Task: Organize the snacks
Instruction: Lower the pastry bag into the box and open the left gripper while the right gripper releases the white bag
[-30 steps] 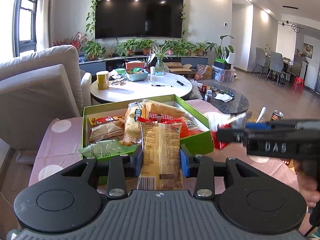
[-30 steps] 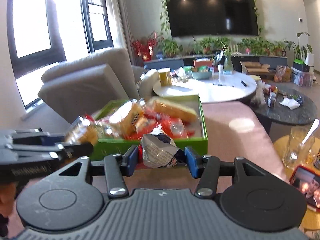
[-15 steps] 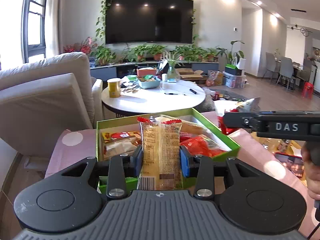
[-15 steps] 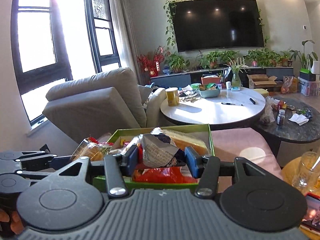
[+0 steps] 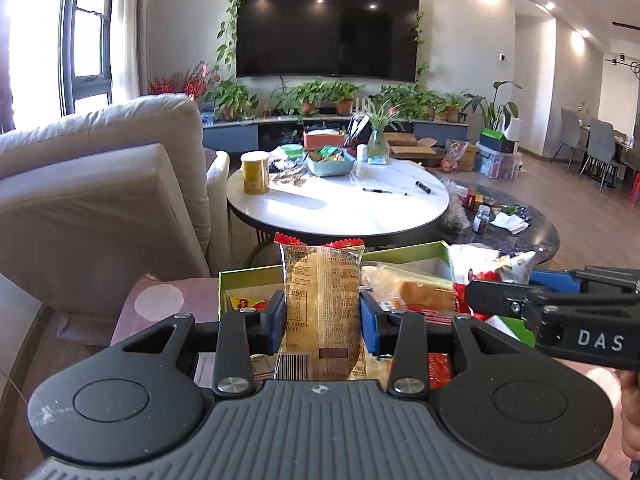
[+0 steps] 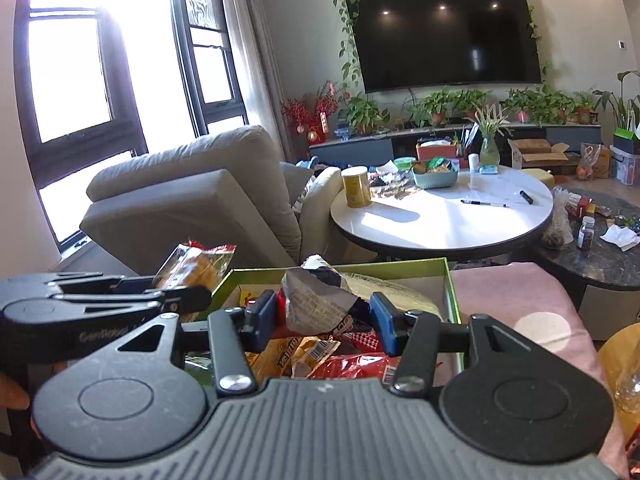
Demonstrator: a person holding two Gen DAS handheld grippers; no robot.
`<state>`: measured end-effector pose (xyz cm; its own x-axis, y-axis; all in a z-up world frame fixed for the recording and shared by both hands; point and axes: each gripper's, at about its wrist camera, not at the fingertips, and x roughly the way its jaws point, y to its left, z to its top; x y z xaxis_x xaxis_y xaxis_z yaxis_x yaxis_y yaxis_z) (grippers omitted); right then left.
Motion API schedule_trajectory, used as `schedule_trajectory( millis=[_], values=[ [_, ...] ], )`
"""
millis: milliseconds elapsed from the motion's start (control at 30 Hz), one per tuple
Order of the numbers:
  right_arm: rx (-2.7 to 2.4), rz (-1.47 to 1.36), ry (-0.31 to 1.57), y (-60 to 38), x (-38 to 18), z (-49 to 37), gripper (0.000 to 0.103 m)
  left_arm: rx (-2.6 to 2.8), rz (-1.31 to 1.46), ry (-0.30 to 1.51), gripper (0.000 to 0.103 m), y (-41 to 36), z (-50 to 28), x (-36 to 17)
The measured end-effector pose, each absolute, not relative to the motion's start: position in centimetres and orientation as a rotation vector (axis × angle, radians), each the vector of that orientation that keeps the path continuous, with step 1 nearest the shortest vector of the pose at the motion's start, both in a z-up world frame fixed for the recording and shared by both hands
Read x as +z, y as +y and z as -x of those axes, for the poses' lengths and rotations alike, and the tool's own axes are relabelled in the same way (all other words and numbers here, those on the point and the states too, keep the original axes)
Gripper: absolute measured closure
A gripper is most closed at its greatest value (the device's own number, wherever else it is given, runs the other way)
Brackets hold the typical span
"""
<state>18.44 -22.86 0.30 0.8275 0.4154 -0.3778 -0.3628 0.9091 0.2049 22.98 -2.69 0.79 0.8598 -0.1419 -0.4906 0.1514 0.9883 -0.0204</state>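
In the left wrist view, the left gripper (image 5: pixel 322 320) sits at the lower middle of the frame, its blue pads clamped on a clear-wrapped pastry packet (image 5: pixel 322 300) that stands upright between them, red crimped edge at the top. Behind it lies the green snack box (image 5: pixel 404 254), packed with wrappers — it rests on a pink dotted cloth (image 5: pixel 160 304). At the right edge the right gripper (image 5: pixel 500 280) reaches in sideways, pinching a white-and-red bag (image 5: pixel 480 262).

In the right wrist view, the right gripper (image 6: pixel 322 316) at lower centre is closed on that crumpled bag (image 6: pixel 316 300), held over the green snack box (image 6: pixel 450 280) and its heap of red and yellow packets. At the left edge the left gripper (image 6: pixel 176 276) shows side-on, the pastry packet (image 6: pixel 192 260) tilted above the box's left corner. Beyond, in the upper right, stands a round white table (image 6: pixel 440 220).
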Motion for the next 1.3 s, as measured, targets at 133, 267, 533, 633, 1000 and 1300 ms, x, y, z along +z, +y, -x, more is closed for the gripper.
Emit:
schedule_trajectory(
  millis=[133, 267, 533, 633, 1000, 1300],
  values=[
    [0.411, -0.133, 0.454, -22.7, -0.3, -19.5, 0.024, -0.143, -0.005, 0.542, 0.068, -2.2, -24.5, -0.3],
    [0.415, -0.118, 0.472, -21.9, -0.8, -20.2, 0.024, -0.134, 0.006, 0.571, 0.068, -1.9, -25.8, -1.4],
    [0.428, -0.097, 0.503, -20.3, -1.9, -21.4, 0.024, -0.148, 0.004, 0.610, 0.066, -2.2, -26.9, -2.9],
    [0.407, -0.106, 0.491, -20.4, -1.8, -21.5, 0.023, -0.146, -0.008, 0.608, 0.061, -2.3, -26.9, -3.0],
    [0.364, -0.149, 0.470, -21.6, -1.4, -20.6, 0.023, -0.108, 0.013, 0.584, 0.029, -1.6, -25.9, -2.5],
    [0.338, -0.178, 0.476, -22.6, -1.5, -20.5, 0.023, -0.092, 0.007, 0.565, 0.023, -1.5, -24.5, -2.2]
  ],
)
